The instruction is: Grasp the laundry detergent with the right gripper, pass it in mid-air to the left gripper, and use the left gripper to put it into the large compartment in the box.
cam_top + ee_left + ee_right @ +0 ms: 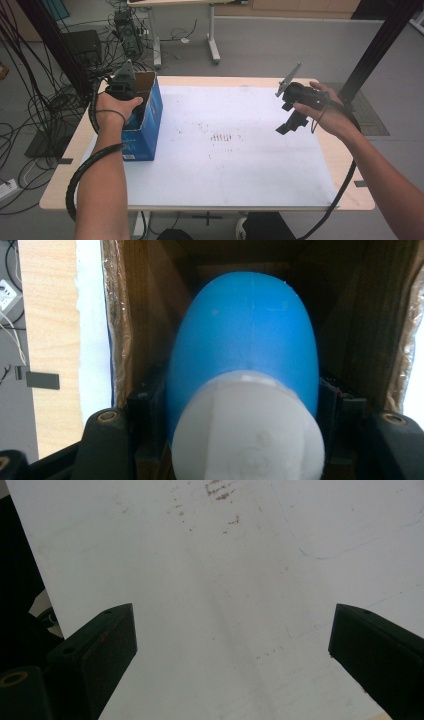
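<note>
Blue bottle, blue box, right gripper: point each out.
blue bottle (245, 335), left gripper view, its rounded body.
blue box (150, 120), high view, its side wall.
right gripper (232, 645), right gripper view, midway between its jaws.

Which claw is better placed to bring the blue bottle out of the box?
Left. The left claw is down in the blue box, jaws closed on the blue bottle. The right claw hangs open over the white sheet.
</note>
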### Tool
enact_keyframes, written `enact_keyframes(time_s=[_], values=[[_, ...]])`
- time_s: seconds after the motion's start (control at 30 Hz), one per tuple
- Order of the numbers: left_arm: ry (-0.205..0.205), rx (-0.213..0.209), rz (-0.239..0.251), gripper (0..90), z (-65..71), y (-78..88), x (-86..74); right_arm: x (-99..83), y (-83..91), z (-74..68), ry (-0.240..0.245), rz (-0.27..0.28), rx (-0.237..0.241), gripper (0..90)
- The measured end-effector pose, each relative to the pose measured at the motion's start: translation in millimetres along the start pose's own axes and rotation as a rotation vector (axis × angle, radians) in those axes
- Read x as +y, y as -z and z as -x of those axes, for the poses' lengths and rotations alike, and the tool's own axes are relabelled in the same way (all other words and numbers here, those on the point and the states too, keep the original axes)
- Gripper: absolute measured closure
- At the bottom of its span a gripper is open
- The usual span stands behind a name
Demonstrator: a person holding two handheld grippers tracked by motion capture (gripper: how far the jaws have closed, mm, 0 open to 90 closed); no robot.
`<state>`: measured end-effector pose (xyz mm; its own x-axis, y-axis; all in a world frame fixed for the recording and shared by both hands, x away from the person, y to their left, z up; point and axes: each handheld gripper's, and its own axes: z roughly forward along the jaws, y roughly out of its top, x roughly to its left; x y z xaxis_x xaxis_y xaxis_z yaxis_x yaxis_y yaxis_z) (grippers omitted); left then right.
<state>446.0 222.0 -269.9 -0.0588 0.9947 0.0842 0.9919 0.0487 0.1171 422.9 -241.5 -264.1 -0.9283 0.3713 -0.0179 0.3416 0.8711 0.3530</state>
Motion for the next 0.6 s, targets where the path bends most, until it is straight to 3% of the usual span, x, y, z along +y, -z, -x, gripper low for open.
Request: enact_keyframes(time_s=[0.6], values=[[-0.001, 0.002, 0.004, 36.5, 0.0, -0.1, -0.7, 0.1, 4.6, 0.1, 0.000, -0.015, -0.006, 5.3]])
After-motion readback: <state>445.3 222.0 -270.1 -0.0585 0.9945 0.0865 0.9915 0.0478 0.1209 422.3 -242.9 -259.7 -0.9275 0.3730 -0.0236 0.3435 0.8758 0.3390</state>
